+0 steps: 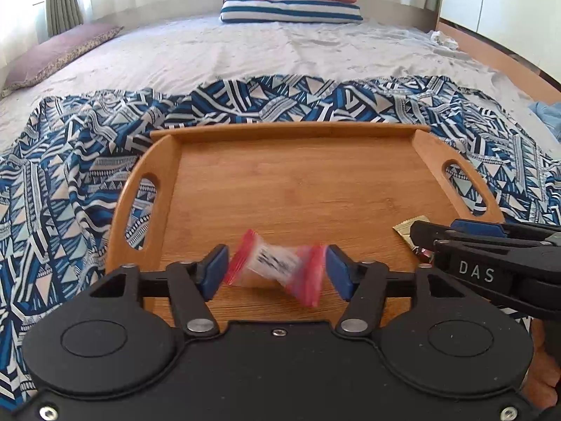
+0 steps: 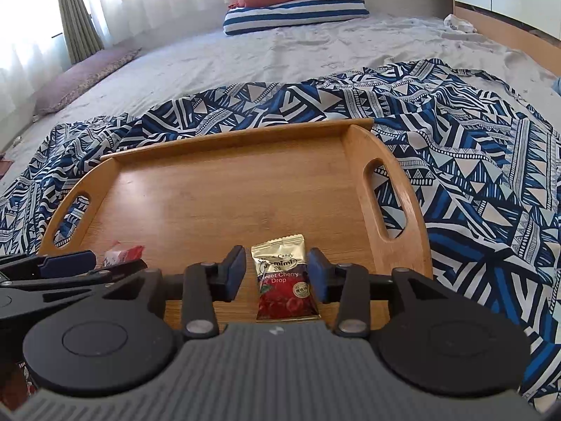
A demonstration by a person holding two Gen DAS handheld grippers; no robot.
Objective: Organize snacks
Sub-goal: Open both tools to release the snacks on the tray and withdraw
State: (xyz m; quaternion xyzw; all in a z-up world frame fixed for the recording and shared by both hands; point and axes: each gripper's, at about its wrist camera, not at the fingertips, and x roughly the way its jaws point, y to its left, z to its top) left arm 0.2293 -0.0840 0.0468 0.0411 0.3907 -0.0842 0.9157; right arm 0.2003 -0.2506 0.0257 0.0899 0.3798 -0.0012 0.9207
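Note:
A wooden tray (image 1: 298,175) with two cut-out handles lies on a patterned cloth. My left gripper (image 1: 277,273) is open over the tray's near edge. Between its blue pads (image 1: 214,270) is a blurred red-and-white candy packet (image 1: 273,266), with a gap on either side. In the right wrist view my right gripper (image 2: 277,275) is open around a gold and red cherry drop packet (image 2: 284,277), which lies flat on the tray (image 2: 217,189). Each gripper also shows at the other view's edge: the right gripper (image 1: 455,235) and the left gripper (image 2: 70,263).
A blue, white and black patterned cloth (image 1: 70,175) lies under the tray on a grey bed sheet (image 1: 245,49). A striped pillow (image 1: 291,10) with a red one on top sits at the far end. A purple cushion (image 1: 52,56) lies far left.

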